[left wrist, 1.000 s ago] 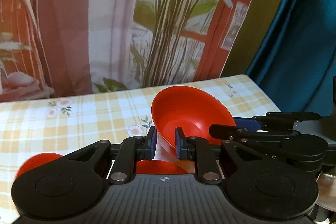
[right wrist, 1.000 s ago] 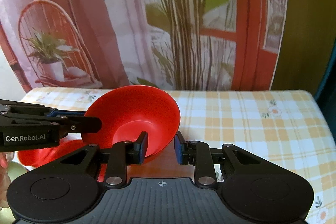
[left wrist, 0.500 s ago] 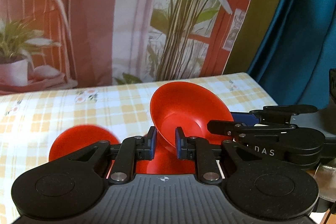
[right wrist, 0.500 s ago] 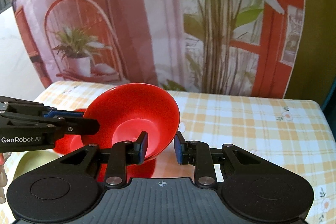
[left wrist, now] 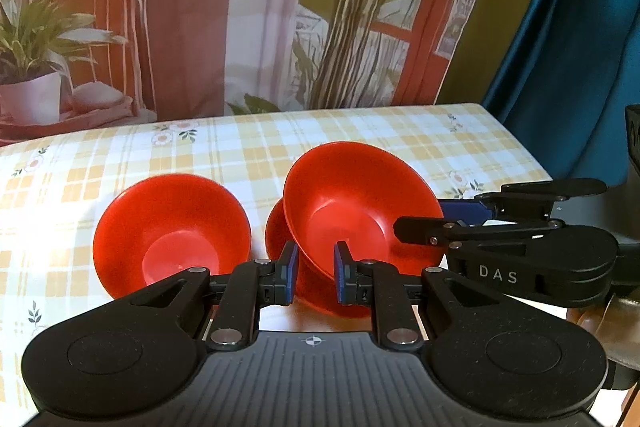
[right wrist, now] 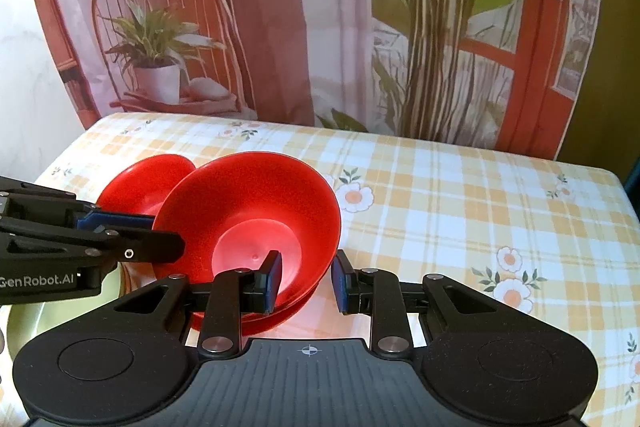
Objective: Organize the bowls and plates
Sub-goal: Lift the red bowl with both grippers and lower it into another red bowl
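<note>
A red bowl (left wrist: pixel 360 203) is held tilted between both grippers, just above or resting in another red bowl (left wrist: pixel 276 227) beneath it. My left gripper (left wrist: pixel 314 273) grips its near-left rim. My right gripper (right wrist: pixel 306 281) has one finger inside the bowl (right wrist: pixel 256 223) and one outside, jaws a little wider than the rim. A second red bowl (left wrist: pixel 172 231) sits on the checked tablecloth to the left, also in the right wrist view (right wrist: pixel 144 183). The lower bowl (right wrist: pixel 256 319) shows under the held one.
The table (right wrist: pixel 460 211) has a yellow checked cloth with flowers; it stretches right and back. A printed backdrop hangs behind. A blue curtain (left wrist: pixel 580 47) is at the right. A pale green dish (right wrist: pixel 60 319) peeks at the lower left of the right wrist view.
Both grippers have lowered the held bowl toward the table and tilted down. The left red bowl has come fully into view. The right jaws have widened slightly.
</note>
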`<state>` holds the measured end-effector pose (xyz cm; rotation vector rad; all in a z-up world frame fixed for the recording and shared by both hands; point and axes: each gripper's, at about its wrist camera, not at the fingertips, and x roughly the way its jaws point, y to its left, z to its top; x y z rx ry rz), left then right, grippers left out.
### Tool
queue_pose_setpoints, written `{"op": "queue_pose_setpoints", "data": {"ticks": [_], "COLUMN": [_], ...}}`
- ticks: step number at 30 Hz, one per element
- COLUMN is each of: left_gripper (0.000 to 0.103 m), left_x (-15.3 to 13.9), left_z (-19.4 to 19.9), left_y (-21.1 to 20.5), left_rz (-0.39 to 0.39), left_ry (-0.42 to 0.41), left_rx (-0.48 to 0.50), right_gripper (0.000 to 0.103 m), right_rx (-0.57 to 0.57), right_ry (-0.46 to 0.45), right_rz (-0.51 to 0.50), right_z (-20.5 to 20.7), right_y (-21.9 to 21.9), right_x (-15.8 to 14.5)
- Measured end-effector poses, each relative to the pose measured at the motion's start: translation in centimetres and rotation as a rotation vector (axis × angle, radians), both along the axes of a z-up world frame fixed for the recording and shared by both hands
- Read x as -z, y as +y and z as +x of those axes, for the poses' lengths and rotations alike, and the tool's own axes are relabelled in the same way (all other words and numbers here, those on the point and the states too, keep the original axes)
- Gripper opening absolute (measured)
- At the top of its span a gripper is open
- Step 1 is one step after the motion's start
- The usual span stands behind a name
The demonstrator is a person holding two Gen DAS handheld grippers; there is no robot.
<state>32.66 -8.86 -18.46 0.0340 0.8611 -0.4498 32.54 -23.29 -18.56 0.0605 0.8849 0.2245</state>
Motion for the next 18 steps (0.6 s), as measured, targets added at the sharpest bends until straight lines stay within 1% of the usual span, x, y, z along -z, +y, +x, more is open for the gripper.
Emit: {"op": "queue_pose_setpoints", "data": {"ticks": [15, 18], "left_gripper": [0.021, 0.021], "left_x": [0.8, 0.7], "left_z": [-0.7, -0.8], "left_y": [0.7, 0.5], "left_rz": [0.004, 0.017], "left_ry": [0.033, 0.031], "left_rx": [-0.005, -0.005], "right_gripper": [0.025, 0.026], "right_rx": [-0.026, -0.025], "right_ry": [0.031, 0.035], "right_rz": [-0.031, -0.041], "right_z": [0.3, 0.1], "right_y": [1.1, 1.3], "right_x": [0.8, 0.9]}}
